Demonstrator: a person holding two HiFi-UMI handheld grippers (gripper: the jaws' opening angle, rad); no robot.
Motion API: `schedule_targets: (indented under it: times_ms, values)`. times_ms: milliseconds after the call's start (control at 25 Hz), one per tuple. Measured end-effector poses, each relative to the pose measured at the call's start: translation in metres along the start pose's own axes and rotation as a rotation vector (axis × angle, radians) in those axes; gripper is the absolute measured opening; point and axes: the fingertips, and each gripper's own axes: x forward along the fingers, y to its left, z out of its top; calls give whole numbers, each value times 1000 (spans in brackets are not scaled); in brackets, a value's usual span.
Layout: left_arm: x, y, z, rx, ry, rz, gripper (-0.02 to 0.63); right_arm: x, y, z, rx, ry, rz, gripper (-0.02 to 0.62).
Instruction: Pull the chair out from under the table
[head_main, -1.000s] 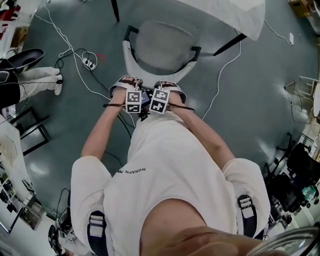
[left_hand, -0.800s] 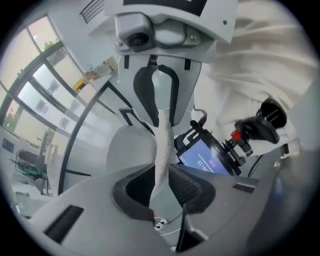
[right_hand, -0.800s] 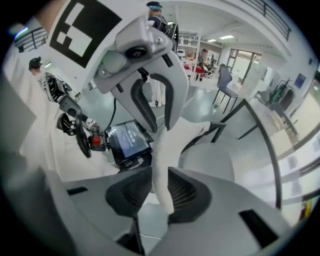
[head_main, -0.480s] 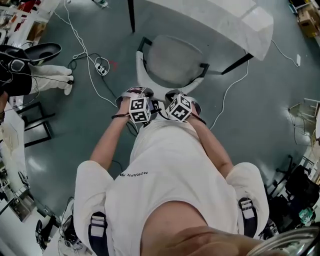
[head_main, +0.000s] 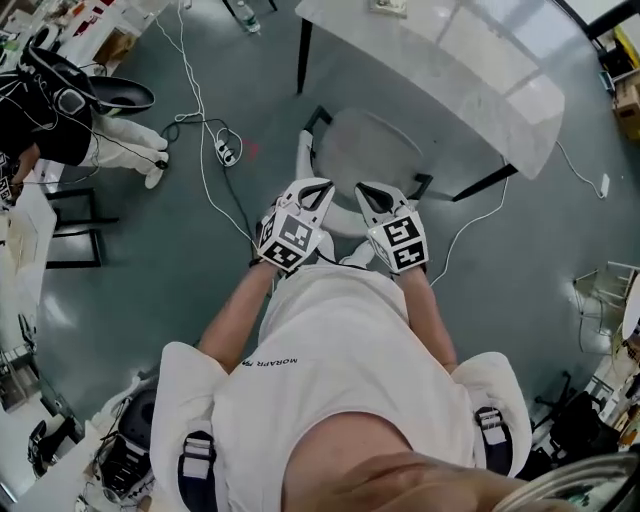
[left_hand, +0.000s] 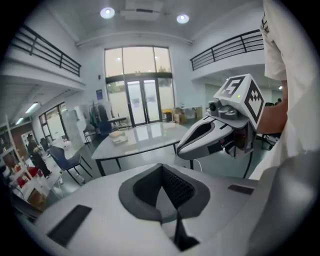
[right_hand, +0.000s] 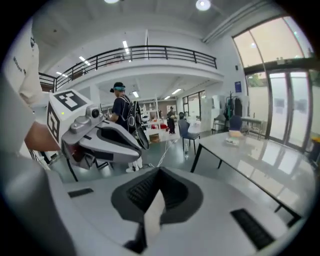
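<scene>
The chair (head_main: 366, 143) has a grey seat and a white backrest. It stands on the floor in the head view, just in front of the white table (head_main: 455, 62), with its seat out in the open. My left gripper (head_main: 316, 192) and right gripper (head_main: 368, 193) hang side by side above the backrest, apart from it. Both are shut with nothing between the jaws. In the left gripper view the shut left gripper (left_hand: 167, 192) points at the table (left_hand: 145, 136), with the right gripper (left_hand: 212, 134) beside it. In the right gripper view the right gripper (right_hand: 155, 200) is shut too.
White cables and a power strip (head_main: 228, 152) lie on the grey floor left of the chair. A person (head_main: 60, 120) in white shoes stands at the far left, near a black frame (head_main: 70, 240). A blue chair (left_hand: 67, 160) stands beyond the table.
Both grippers have left the chair's backrest and risen towards my head, rolling as they came up. The head view now takes in more of the table.
</scene>
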Motion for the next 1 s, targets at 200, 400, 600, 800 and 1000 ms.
schedule_targets:
  times_ms: [200,400,600,800,1000]
  values:
    - [-35,28,53,-127,-159,109,5,-14,7,66,-8,-168,-14,14]
    - [-73,45,103,-189,-326,234,5,-36,22,128,-36,-334,-12,14]
    - [-105,57,138,-223,-467,321,5,-55,25,174,-44,-470,-41,14]
    - [-121,60,153,-222,-529,379,5,-65,25,197,-49,-542,-82,14]
    - [-123,52,161,-185,-539,404,5,-68,23,200,-50,-554,-94,14]
